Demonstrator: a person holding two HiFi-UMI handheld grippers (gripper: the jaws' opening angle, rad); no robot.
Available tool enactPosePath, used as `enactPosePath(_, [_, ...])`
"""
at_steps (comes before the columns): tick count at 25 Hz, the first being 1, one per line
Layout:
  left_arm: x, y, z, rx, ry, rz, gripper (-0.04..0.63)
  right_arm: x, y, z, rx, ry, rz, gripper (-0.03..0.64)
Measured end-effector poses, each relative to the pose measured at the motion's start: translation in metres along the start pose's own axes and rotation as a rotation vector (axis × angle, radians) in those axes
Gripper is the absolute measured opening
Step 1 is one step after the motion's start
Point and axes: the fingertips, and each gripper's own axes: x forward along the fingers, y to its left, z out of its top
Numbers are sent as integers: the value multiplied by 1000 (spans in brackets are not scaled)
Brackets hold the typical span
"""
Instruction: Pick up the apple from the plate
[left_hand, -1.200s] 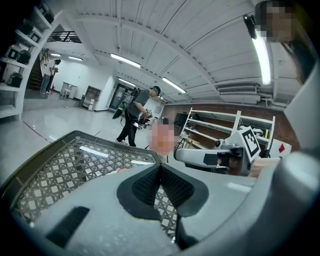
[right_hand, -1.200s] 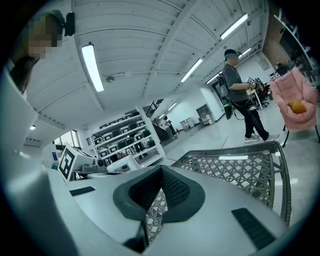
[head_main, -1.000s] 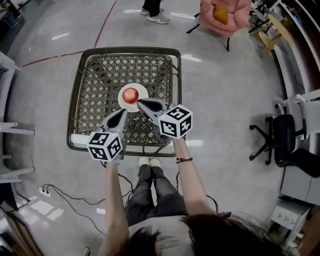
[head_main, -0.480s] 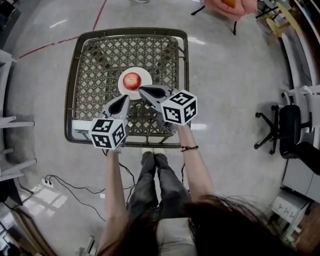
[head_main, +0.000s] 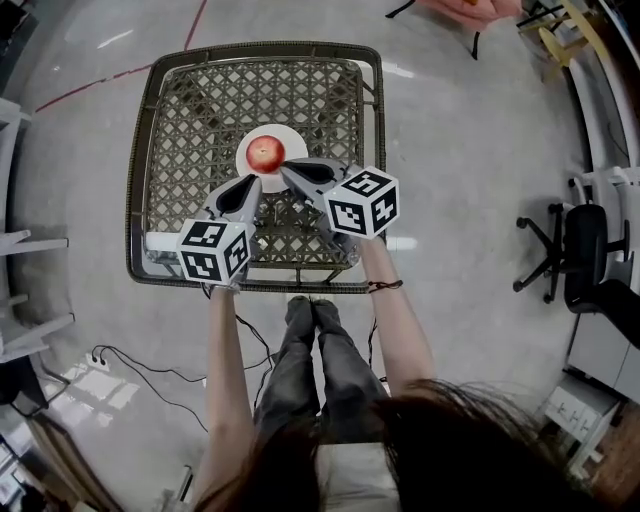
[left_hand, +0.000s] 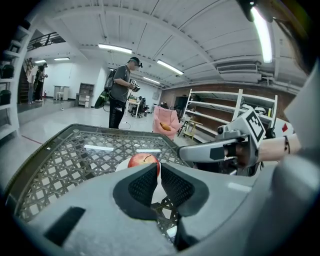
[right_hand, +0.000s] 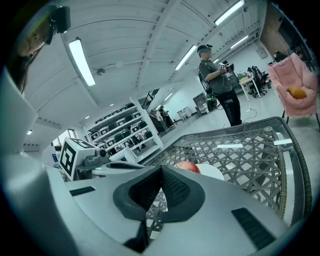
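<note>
1. A woven lattice table (head_main: 190, 110) with a dark rim stands on a glossy floor, and the person is at its near edge.
2. The right gripper (head_main: 284, 166) has its jaws pressed together and holds nothing. Its tip hovers at the plate's near rim, just right of the apple.
3. The left gripper (head_main: 251, 184), its jaws likewise together and empty, points at the apple from just short of the plate.
4. A white plate (head_main: 291, 141) lies mid-table.
5. The red apple (head_main: 265, 153) sits on the plate, untouched.
</note>
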Motion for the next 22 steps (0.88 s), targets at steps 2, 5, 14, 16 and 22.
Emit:
enactPosePath(2, [3, 3, -3, 0, 6, -2, 23, 1, -3, -2, -1, 2, -1, 8])
enactPosePath(5, [8, 5, -11, 0, 28, -8, 54, 1, -5, -5, 11, -3, 4, 9])
enactPosePath(14, [23, 17, -21, 17, 45, -11, 114, 5, -23, -14, 26, -7, -7, 9])
enactPosePath(16, [27, 19, -23, 18, 47, -8, 119, 6, -28, -16, 30, -8, -15, 9])
enactPosePath(22, [34, 24, -29, 34, 63, -10, 161, 8, -38, -19, 34, -18, -28, 9])
